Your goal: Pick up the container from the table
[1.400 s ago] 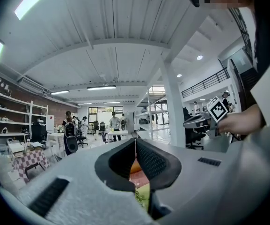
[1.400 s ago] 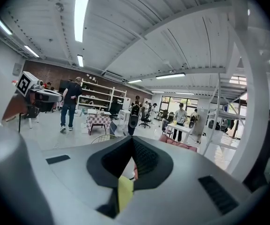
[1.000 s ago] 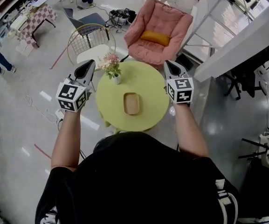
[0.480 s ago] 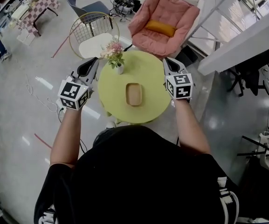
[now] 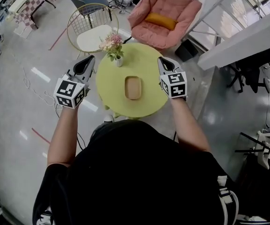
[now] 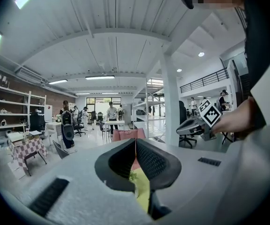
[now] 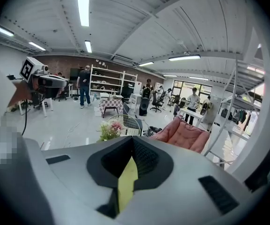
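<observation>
The container [image 5: 133,87], a small tan rounded-rectangle tray, lies at the middle of the round yellow-green table [image 5: 149,108]. My left gripper [image 5: 89,60] hangs just off the table's left edge, jaws together with nothing between them. My right gripper [image 5: 161,60] is over the table's right rim, also shut and empty. Both are apart from the container, one on each side. In the left gripper view the closed jaws [image 6: 135,142] show only a sliver of table [image 6: 143,193]. In the right gripper view the jaws [image 7: 132,139] meet above a strip of table [image 7: 126,182]; the container is hidden in both.
A small vase of pink flowers [image 5: 113,47] stands at the table's far left rim. Beyond it are a gold wire chair [image 5: 91,28] and a pink armchair [image 5: 165,14]. Cables lie on the grey floor. Several people stand among distant desks and shelves [image 7: 84,90].
Both grippers have sunk toward the table. The right one has shifted inward over the table's right rim. The container has not moved.
</observation>
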The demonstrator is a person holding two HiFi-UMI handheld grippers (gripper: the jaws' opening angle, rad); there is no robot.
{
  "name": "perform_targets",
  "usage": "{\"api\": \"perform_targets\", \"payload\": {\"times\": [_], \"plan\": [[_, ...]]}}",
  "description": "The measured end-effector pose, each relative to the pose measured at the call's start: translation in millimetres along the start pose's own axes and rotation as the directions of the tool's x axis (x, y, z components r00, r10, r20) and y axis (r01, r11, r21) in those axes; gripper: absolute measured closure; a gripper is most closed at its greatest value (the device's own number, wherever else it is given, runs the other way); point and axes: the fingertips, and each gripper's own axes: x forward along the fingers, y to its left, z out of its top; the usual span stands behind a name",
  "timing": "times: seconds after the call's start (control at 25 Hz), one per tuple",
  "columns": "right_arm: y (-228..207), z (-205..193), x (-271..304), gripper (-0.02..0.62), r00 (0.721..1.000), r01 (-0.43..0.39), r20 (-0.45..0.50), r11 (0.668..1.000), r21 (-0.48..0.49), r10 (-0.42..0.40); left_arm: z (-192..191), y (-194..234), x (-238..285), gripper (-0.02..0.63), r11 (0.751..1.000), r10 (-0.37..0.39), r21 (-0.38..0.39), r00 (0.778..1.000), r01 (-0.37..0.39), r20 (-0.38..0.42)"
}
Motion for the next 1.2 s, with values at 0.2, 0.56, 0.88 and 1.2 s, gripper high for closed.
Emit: {"api": "perform_targets", "payload": {"times": [0.2,0.56,0.88,1.2], "plan": [[5.3,-8.0,2.4,0.586,1.0,-0.003,-0.017,1.0,-0.002,0.003,-9.8,-1.4,-1.5,0.588,1.0,-0.007,0.001,1.0,0.007,-0.02],[23.3,-33.1,13.0,0.586,0.997,-0.035,-0.069,0.999,0.003,0.035,-24.6,-13.4,6.9,0.588,0.999,-0.047,-0.005,0.998,0.047,-0.044],[41.3,-58.7,27.2,0.584,0.99,-0.076,-0.12,0.997,0.004,0.076,-38.6,-16.5,15.8,0.588,0.997,-0.076,-0.01,0.995,0.076,-0.068],[58.1,-97.8,41.9,0.583,0.977,-0.116,-0.183,0.993,-0.007,0.113,-51.3,-20.8,23.9,0.588,0.994,-0.106,-0.025,0.991,0.105,-0.077]]}}
